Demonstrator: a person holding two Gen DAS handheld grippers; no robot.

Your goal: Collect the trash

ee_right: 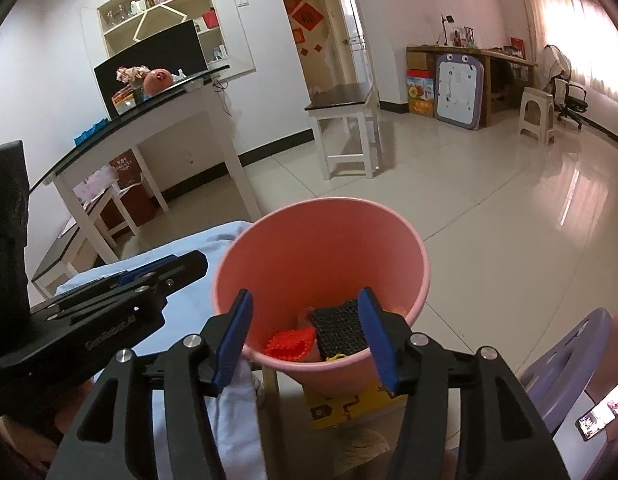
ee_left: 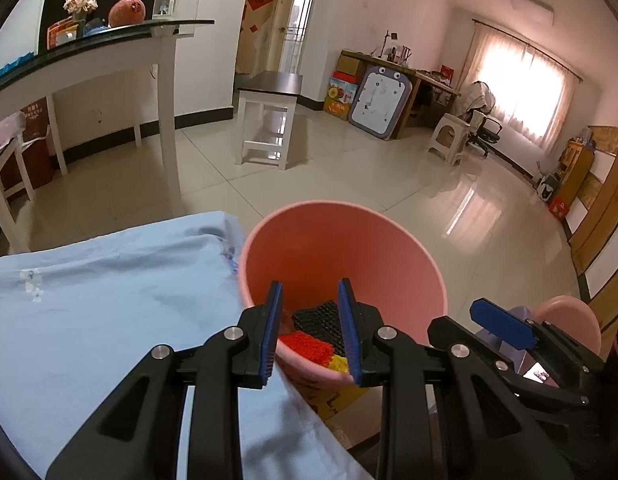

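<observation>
A pink bin (ee_left: 341, 256) stands beside a table covered with a light blue cloth (ee_left: 109, 304). It also shows in the right wrist view (ee_right: 321, 248). Inside lie a black mesh piece (ee_left: 321, 320), a red mesh piece (ee_left: 309, 346) and a bit of yellow (ee_left: 339, 364); the right wrist view shows the black piece (ee_right: 341, 330) and the red piece (ee_right: 289, 342). My left gripper (ee_left: 311, 334) is open and empty over the bin's near rim. My right gripper (ee_right: 307, 336) is open and empty over the bin too, and shows at the right of the left view (ee_left: 505, 324).
A yellow box (ee_right: 349, 404) lies under the bin. A purple stool (ee_right: 565, 376) with a phone (ee_right: 601, 412) stands at the right. A white stool (ee_left: 269, 120), a white side table (ee_left: 109, 60) and a desk (ee_left: 409, 80) stand across the tiled floor.
</observation>
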